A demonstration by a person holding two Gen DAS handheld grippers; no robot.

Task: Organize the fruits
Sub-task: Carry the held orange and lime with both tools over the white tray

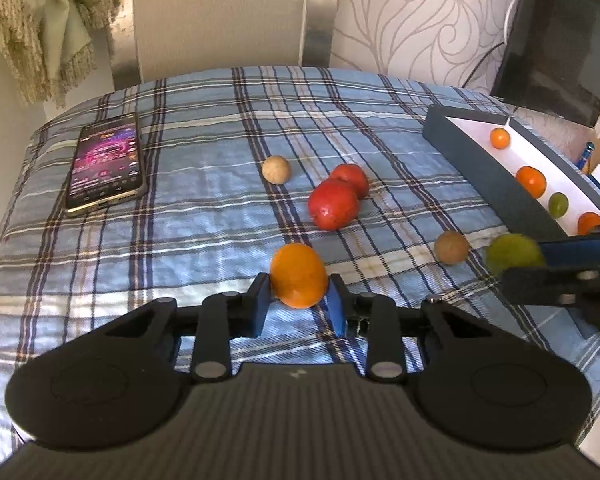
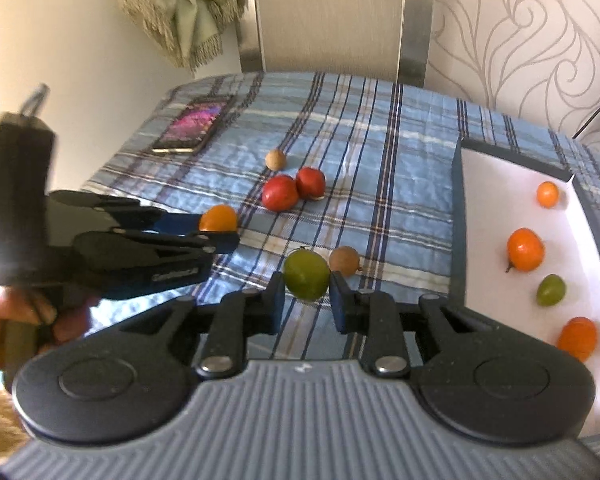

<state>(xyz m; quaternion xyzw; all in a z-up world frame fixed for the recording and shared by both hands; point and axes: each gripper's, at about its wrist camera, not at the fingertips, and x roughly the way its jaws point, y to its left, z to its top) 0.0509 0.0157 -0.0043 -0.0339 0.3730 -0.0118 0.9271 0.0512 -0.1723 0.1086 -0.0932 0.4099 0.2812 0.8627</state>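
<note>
My left gripper (image 1: 298,300) is shut on an orange fruit (image 1: 299,275), which also shows in the right wrist view (image 2: 218,218). My right gripper (image 2: 306,298) is shut on a green fruit (image 2: 306,274), which the left wrist view shows blurred (image 1: 514,253). Two red fruits (image 1: 334,203) (image 1: 353,179) touch in the middle of the plaid cloth. Two tan round fruits lie loose, one far (image 1: 276,169), one near the box (image 1: 452,247). A dark box with a white inside (image 2: 484,216) holds three orange fruits and one green fruit (image 2: 551,289).
A phone (image 1: 107,164) with a lit screen lies at the far left of the cloth. A chair back (image 1: 228,16) and a fringed cloth (image 1: 48,20) stand behind the table. A dark screen (image 1: 560,40) is at the far right.
</note>
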